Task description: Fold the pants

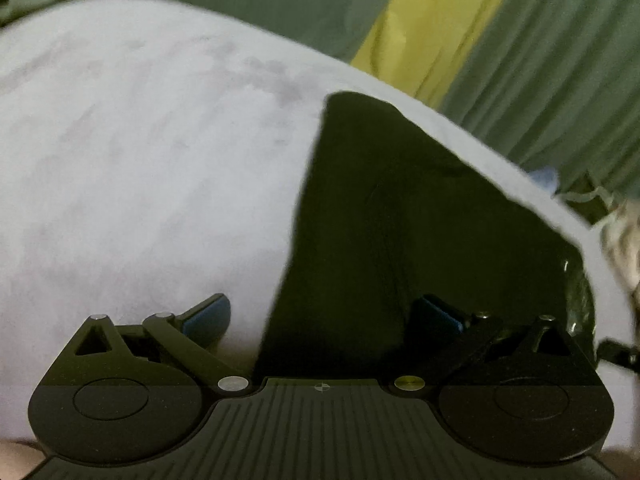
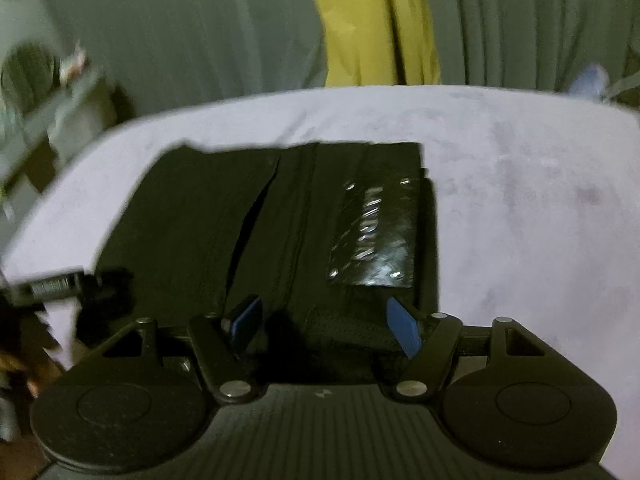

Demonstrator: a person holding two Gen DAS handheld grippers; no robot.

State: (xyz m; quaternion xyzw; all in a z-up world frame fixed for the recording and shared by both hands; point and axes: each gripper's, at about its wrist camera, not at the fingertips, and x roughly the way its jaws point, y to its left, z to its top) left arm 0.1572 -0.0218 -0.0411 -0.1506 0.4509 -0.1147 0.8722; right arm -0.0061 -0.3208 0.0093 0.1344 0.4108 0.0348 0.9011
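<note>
A pale lilac, suede-like padded surface (image 2: pixel 520 208) carries everything, with green pleated curtains (image 2: pixel 180 40) and a yellow fabric strip (image 2: pixel 376 24) hanging beyond its far edge. On it lie the black pants (image 2: pixel 248 216), already folded into a compact, roughly rectangular stack that reaches from the near edge toward the middle; the same stack fills the right half of the left wrist view (image 1: pixel 400 220). A seam and an open slit run lengthwise down the top layer, and a glossy black patch with raised lettering (image 2: pixel 372 232) sits near the stack's right side. The right gripper (image 2: pixel 326 326) is low over the stack's near end, its blue-padded fingers (image 2: pixel 404 332) spread with cloth between them but not pinched. The left gripper (image 1: pixel 324 318) straddles the stack's left border, fingers likewise parted and holding nothing, one over bare surface, one over cloth. The folding looks close to done; the likely next move is either a last fold, which needs both grippers to close on the near end's full thickness, or simply pressing the layers flat.
</note>
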